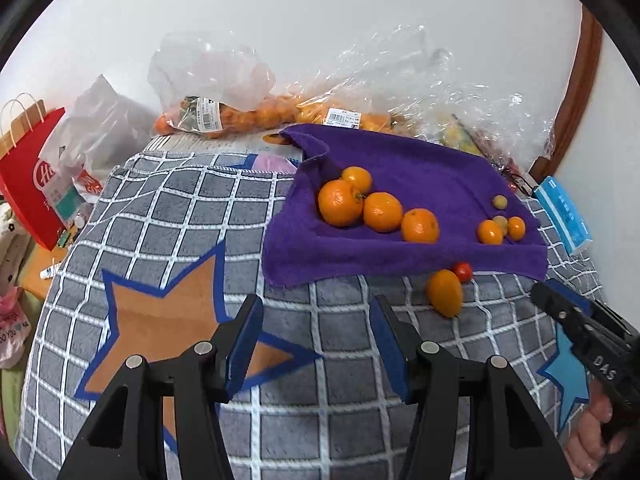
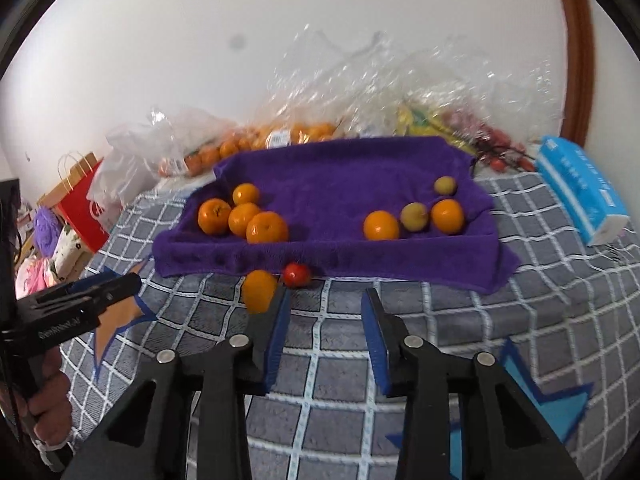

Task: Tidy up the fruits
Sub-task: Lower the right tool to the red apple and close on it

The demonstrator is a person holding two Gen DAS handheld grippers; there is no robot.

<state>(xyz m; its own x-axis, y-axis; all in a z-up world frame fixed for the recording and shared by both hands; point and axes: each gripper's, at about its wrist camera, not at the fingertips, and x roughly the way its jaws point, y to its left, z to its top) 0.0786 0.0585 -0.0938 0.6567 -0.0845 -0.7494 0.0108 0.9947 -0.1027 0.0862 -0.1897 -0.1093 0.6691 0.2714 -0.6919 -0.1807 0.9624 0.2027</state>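
Note:
A purple towel (image 1: 404, 168) (image 2: 344, 176) lies on a grey checked blanket. On its left sits a cluster of oranges (image 1: 380, 210) (image 2: 244, 218). On its right lie small oranges (image 1: 490, 232) (image 2: 381, 225) and greenish fruits (image 1: 500, 202) (image 2: 415, 216). In front of the towel, on the blanket, lie an oval orange fruit (image 1: 445, 293) (image 2: 259, 291) and a red tomato (image 1: 463, 271) (image 2: 297, 274). My left gripper (image 1: 316, 336) is open and empty over the blanket. My right gripper (image 2: 326, 334) is open and empty, its left finger (image 2: 276, 336) just beside the oval fruit.
Plastic bags of oranges (image 1: 224, 116) (image 2: 256, 140) and crinkled wrap line the wall behind the towel. A blue tissue pack (image 1: 564, 216) (image 2: 580, 192) lies at the right. A red paper bag (image 1: 28, 168) (image 2: 80, 196) stands at the left.

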